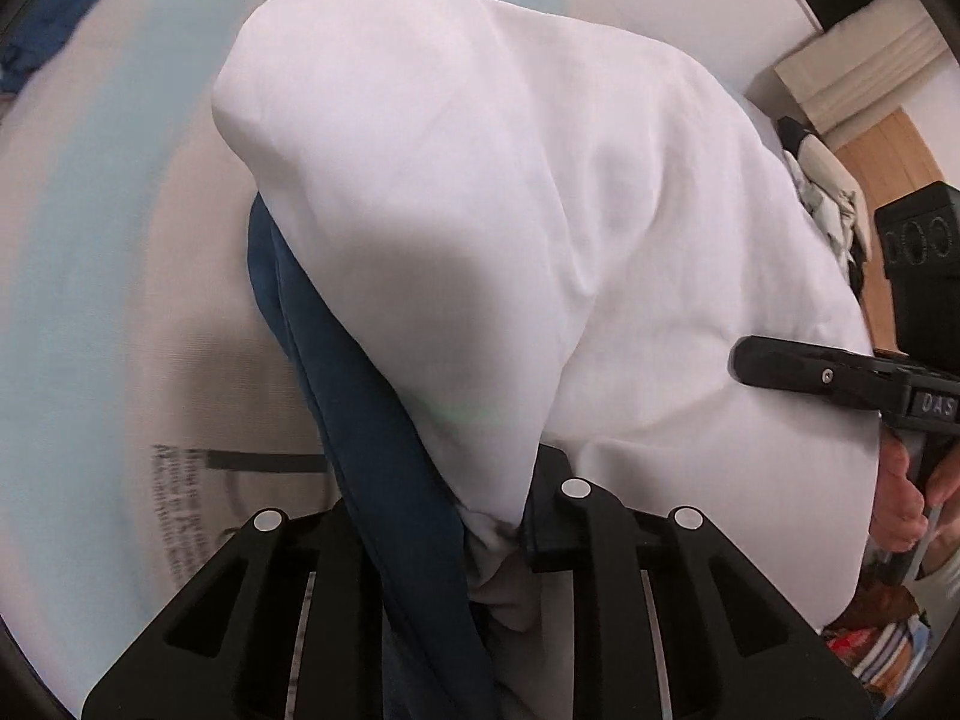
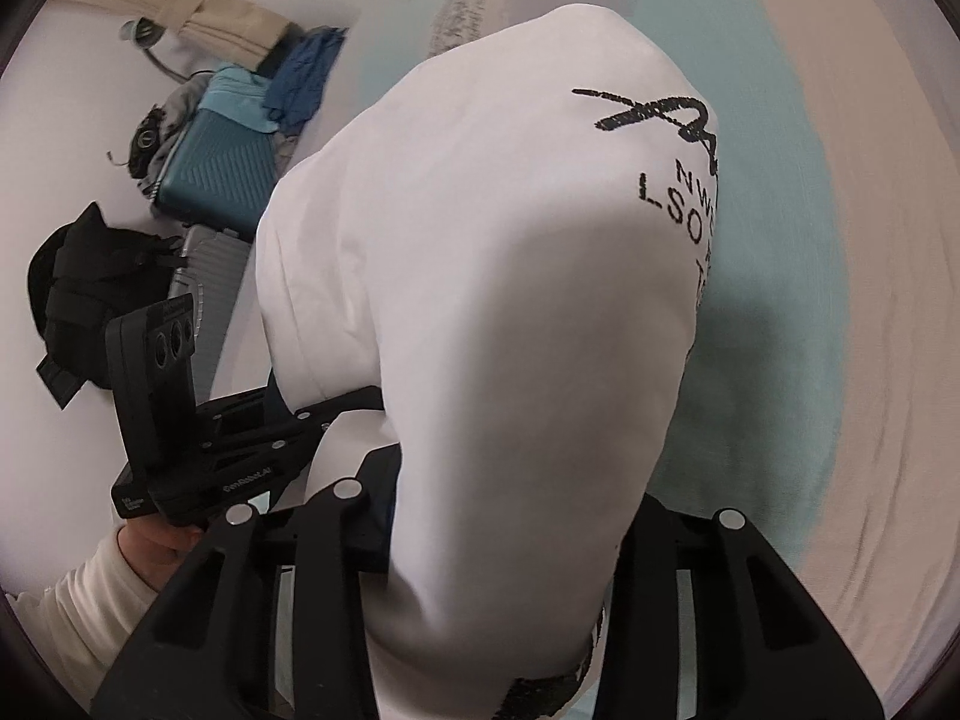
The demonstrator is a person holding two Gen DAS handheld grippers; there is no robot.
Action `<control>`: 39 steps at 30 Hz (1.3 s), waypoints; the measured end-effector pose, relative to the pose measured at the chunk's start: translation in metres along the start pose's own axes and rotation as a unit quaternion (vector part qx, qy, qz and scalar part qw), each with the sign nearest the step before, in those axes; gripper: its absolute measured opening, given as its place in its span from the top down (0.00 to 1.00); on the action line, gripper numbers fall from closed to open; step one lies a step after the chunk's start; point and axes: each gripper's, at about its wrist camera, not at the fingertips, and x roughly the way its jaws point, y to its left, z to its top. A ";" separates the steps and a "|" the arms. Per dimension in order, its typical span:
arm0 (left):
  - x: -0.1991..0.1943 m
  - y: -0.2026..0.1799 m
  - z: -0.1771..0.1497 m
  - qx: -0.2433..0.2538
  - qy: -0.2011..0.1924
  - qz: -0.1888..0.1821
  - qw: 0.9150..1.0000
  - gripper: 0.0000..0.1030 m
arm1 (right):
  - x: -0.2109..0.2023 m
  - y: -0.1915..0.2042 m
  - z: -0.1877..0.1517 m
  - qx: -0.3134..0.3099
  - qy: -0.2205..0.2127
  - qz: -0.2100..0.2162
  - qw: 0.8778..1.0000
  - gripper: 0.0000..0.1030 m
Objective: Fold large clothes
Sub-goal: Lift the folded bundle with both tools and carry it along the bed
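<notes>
A large white garment [image 1: 480, 192] with a dark blue part [image 1: 384, 468] hangs bunched from my left gripper [image 1: 480, 534], which is shut on its fabric. The same white garment [image 2: 492, 312], with black lettering [image 2: 684, 198], drapes over my right gripper [image 2: 504, 546], which is shut on it. The cloth is held up above a pale cream and light blue bedsheet [image 1: 96, 276]. The right gripper also shows at the right edge of the left wrist view [image 1: 828, 378]. The left gripper also shows at the lower left of the right wrist view [image 2: 240, 444].
A blue cloth [image 1: 54, 24] lies at the far left on the sheet. A teal suitcase [image 2: 210, 168], a grey case [image 2: 204, 294] and a black bag [image 2: 84, 288] stand by the white wall. Mixed clothes [image 1: 834, 204] are piled at the right.
</notes>
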 end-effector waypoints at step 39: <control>-0.197 0.356 -0.164 -0.177 -0.027 0.179 0.967 0.81 | 0.293 0.337 -0.002 -0.163 0.133 0.079 0.974 0.61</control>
